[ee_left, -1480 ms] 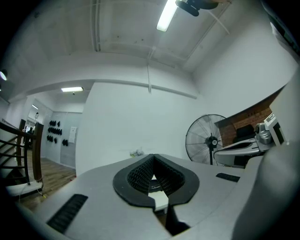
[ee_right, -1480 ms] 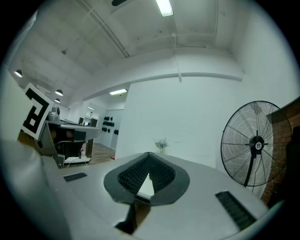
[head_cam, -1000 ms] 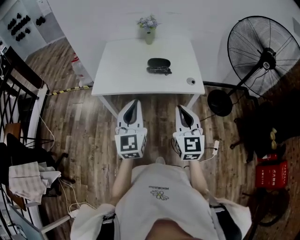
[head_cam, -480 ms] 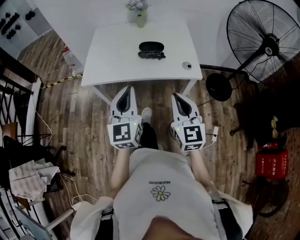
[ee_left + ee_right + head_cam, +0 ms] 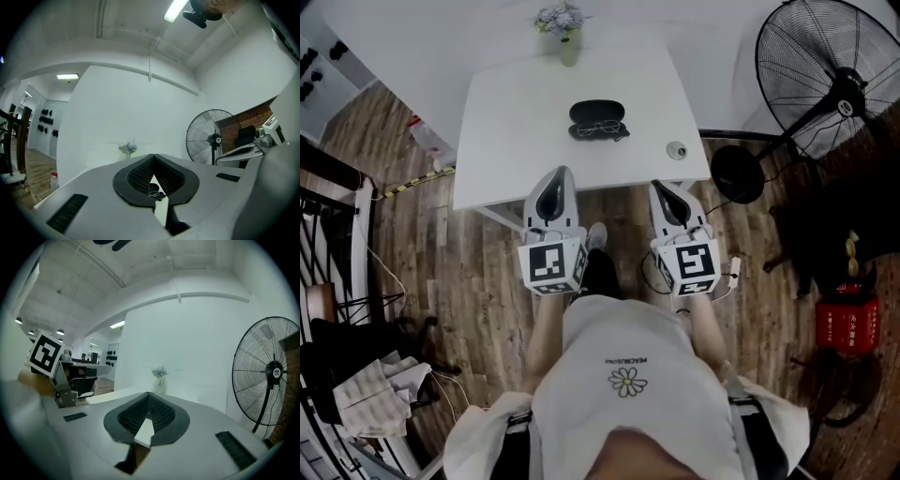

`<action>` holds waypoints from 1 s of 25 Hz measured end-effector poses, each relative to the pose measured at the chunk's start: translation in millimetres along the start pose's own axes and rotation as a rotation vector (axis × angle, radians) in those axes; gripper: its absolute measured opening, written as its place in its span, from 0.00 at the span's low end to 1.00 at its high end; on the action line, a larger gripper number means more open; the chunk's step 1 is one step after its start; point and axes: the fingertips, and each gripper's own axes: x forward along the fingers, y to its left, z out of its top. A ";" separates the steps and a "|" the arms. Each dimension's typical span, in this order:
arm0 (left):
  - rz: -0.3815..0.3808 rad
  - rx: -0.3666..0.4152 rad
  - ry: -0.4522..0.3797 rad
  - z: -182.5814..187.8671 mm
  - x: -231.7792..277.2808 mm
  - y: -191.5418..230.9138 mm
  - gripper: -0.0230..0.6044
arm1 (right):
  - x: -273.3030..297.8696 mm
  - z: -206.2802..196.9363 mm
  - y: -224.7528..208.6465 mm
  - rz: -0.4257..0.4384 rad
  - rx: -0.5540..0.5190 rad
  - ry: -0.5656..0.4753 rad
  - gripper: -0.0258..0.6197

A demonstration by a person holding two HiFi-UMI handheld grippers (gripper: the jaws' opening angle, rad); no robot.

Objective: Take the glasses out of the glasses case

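The case [image 5: 597, 111] lies at the middle of the table [image 5: 511, 112], with the glasses [image 5: 600, 130] just beside it toward the table's near edge. Expect light, fragile glasses: grip the bridge, never the lenses. Your left gripper [image 5: 562, 173] and right gripper [image 5: 662, 186] hang at that edge, jaws together and empty. Of the gripper views, only the left shows the case.

The 2 grippers sit side by side at the table's [image 5: 506, 122] near edge. Ahead of the left gripper [image 5: 560, 174], slightly right, the glasses case [image 5: 597, 111] lies on the table, with the glasses [image 5: 602, 130] just beside it on the gripper's side. Farther behind stands the vase [image 5: 566, 42]. A small round object [image 5: 677, 150] lies just ahead of the right gripper [image 5: 662, 187]. The fan [image 5: 825, 84] stands off to its right, on the floor.
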 end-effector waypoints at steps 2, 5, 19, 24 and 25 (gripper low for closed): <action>-0.023 0.006 0.009 -6.3 24.6 10.6 0.06 | 26.9 -2.0 -6.1 0.002 0.005 0.014 0.05; -0.051 0.009 0.015 -12.4 68.6 29.3 0.06 | 70.5 -2.9 -18.1 0.002 0.008 0.032 0.05; -0.113 -0.075 0.046 -30.2 240.0 121.8 0.06 | 259.4 17.2 -71.3 -0.053 0.011 0.100 0.05; -0.151 -0.109 0.084 -48.0 263.9 121.9 0.06 | 283.7 17.0 -79.4 -0.047 -0.024 0.111 0.05; -0.157 -0.115 0.088 -49.8 268.2 121.2 0.06 | 287.0 15.2 -82.5 -0.046 -0.017 0.117 0.05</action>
